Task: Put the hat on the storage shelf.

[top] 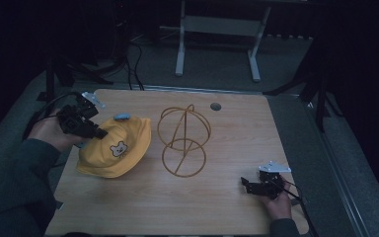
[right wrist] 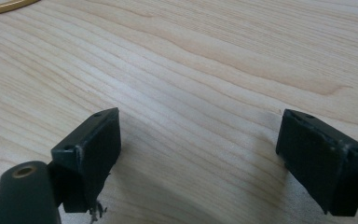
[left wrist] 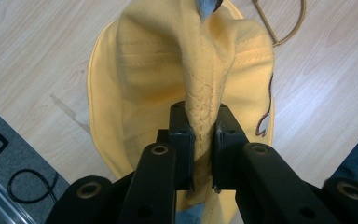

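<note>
Pale wooden table [top: 143,197]: we have the left gripper [top: 94,131] clamped on a fold of the yellow cloth bear-print hat [top: 121,150]; gold wire stand [top: 183,140] just beyond it. Right gripper [top: 245,185] open, empty, well apart.

High view overhead, facing fwd/down; 2 claw cams close, low over same table [top: 217,197].

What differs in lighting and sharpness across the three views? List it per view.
High view: dim, room behind nearly black, yellow hat and wire stand still readable. Left gripper view: bright, even, seam sharp between the left gripper pads. Right gripper view: bright, table grain sharp, soft shadows beside the right gripper.
</note>
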Available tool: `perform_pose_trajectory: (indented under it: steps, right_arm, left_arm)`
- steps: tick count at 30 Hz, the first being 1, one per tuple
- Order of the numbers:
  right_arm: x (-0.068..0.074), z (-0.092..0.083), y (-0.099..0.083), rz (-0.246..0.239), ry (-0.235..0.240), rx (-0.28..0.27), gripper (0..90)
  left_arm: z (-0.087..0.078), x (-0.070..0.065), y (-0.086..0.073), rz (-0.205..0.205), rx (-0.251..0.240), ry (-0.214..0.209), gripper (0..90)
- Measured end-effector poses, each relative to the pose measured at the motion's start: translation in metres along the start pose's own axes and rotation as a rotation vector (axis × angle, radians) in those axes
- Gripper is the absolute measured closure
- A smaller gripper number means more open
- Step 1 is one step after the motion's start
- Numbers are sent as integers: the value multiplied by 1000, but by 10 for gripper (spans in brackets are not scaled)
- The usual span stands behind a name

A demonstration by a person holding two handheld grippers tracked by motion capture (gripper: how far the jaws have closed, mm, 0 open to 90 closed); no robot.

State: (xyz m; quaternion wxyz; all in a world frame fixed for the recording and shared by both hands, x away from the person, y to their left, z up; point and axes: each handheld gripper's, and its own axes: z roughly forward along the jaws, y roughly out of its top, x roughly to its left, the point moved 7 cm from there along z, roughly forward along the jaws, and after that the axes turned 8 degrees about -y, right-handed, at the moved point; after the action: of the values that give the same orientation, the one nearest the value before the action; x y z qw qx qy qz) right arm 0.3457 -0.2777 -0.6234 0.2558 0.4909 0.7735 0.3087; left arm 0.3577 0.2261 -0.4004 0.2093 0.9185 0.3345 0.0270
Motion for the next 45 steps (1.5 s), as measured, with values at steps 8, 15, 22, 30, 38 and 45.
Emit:
perform_pose_trajectory:
  steps: [8,15,22,30,38,45]
  right_arm:
    - [0,0,0,-1,0,0,138]
    - [0,0,0,0,1,0,138]
    - [0,0,0,-1,0,0,138]
    - [0,0,0,-2,1,0,138]
    - [0,0,0,-3,1,0,138]
    - [0,0,0,-2,1,2,138]
  left_arm:
    - [-5,-1,4,9,5,6,808]
    - [-13,0,6,14,-2,9,808]
    - [-24,-2,12,25,-18,14,808]
    - [-32,-2,18,43,-8,9,808]
    - [-41,-5,28,61,-17,8,807]
    - [-49,-8,33,73,-28,6,807]
